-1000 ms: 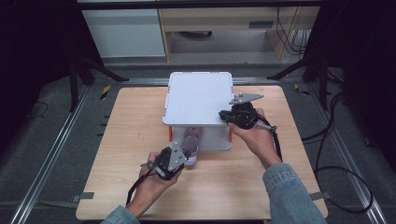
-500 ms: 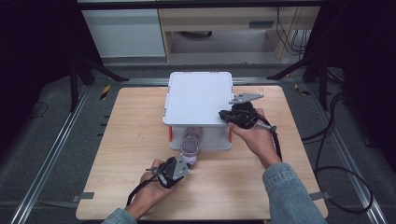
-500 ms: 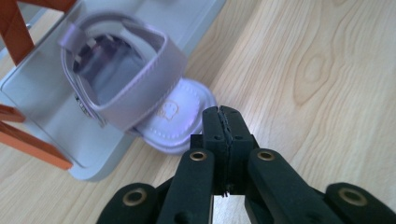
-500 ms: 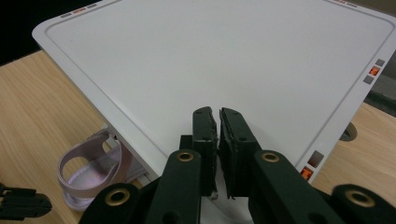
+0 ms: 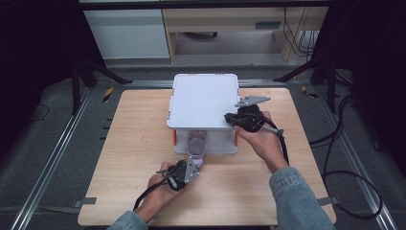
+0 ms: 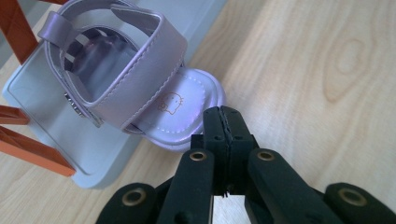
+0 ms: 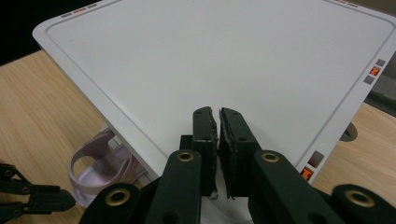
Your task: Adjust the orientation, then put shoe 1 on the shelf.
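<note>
A pale lilac sandal [image 6: 154, 100], smooth and slightly glossy with stitched edges, a broad strap arching over the foot and a small cat face printed on its insole, lies half out of a white plastic box [image 5: 203, 98]. Its rounded toe sticks out over the wood-grained tabletop [image 5: 129, 143] at the near side of the box, while the heel end rests on a clear, glassy panel with orange plastic pieces beside it.

The left gripper [image 6: 222, 114] is low over the tabletop just near of the toe, its two black jaws pressed flat together with nothing between them; the tips sit right at the edge of the sole, and I cannot tell whether they touch it.

The right gripper [image 7: 215, 116] rests over the near right corner of the box's flat, matt white lid, which has rounded corners, a shallow raised rim and small orange and grey marks along its edges. Its jaws are nearly together, a thin slit between the ribbed pads, holding nothing. A grey three-cornered plate [image 5: 252, 100] sits on top of it.
</note>
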`<state>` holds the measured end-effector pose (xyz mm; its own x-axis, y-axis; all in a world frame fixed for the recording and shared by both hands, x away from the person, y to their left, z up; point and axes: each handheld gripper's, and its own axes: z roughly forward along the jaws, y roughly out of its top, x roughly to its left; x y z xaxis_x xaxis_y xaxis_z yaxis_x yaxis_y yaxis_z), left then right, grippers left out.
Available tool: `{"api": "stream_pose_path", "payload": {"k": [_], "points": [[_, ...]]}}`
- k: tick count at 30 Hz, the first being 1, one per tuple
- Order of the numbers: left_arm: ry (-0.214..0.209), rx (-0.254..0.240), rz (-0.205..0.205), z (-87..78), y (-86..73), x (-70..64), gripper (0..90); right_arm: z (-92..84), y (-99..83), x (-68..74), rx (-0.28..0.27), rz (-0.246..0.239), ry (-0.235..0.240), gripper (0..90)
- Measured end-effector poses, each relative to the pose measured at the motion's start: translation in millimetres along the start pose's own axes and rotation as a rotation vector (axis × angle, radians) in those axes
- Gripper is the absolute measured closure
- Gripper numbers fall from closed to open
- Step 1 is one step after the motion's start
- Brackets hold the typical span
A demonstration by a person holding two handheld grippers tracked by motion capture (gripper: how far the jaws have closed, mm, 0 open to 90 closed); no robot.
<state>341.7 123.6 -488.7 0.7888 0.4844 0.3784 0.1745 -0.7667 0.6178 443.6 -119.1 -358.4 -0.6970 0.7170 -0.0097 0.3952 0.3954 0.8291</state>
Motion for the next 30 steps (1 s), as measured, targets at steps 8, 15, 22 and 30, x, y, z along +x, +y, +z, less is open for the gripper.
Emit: {"api": "stream_pose_path", "payload": {"k": [8,15,22,30], "points": [[0.044,0.009,-0.051,14.1,4.6,12.6,89.5,0.7,0.9,0.2,0.006,-0.005,-0.001,86.1],[0.050,0.016,-0.081,22.6,6.5,21.9,89.5,0.9,0.8,0.4,0.005,-0.008,-0.003,86.2],[0.061,0.030,-0.102,32.9,12.5,29.1,89.5,1.0,0.9,0.6,0.005,-0.006,-0.004,86.4],[0.065,0.034,-0.119,38.3,13.2,37.7,89.5,1.0,0.1,0.2,0.001,-0.004,-0.002,86.4]]}}
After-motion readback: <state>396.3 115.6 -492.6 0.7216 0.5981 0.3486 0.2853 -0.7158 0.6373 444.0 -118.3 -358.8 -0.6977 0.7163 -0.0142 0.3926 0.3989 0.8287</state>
